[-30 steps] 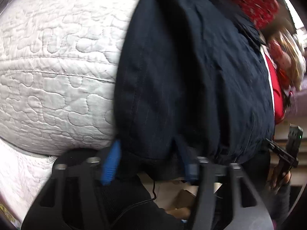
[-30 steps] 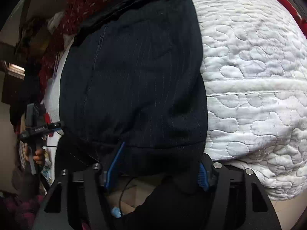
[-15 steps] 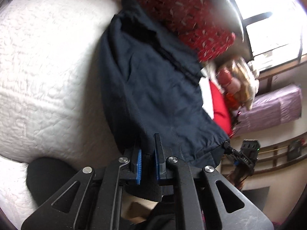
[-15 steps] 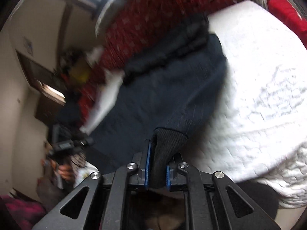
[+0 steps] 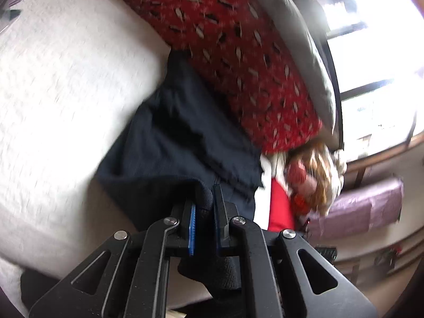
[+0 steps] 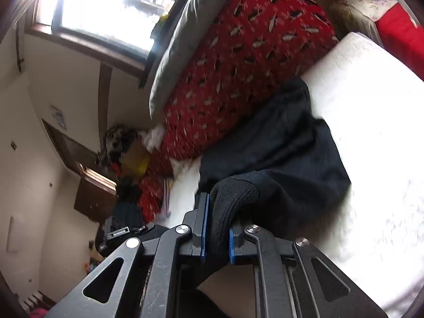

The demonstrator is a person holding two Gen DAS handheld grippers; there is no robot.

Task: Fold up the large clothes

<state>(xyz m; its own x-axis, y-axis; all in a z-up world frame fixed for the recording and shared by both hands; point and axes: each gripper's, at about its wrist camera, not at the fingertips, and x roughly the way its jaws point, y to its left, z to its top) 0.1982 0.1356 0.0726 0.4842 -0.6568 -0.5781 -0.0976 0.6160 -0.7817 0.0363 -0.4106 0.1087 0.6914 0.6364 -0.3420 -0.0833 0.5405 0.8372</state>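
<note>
White bed (image 5: 61,100) fills the left of the frame, with one dark garment (image 5: 169,143). Two grippers, left gripper (image 5: 204,212) and right gripper (image 6: 216,220), each pinch its edge.

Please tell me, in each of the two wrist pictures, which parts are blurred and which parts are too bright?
Left wrist view: the white quilt and dark garment are smeared by motion, the window is blown out, the left gripper stays sharp. Right wrist view: the quilt is overexposed and streaked, the window glares, the right gripper and red patterned cushion are fairly clear.
</note>
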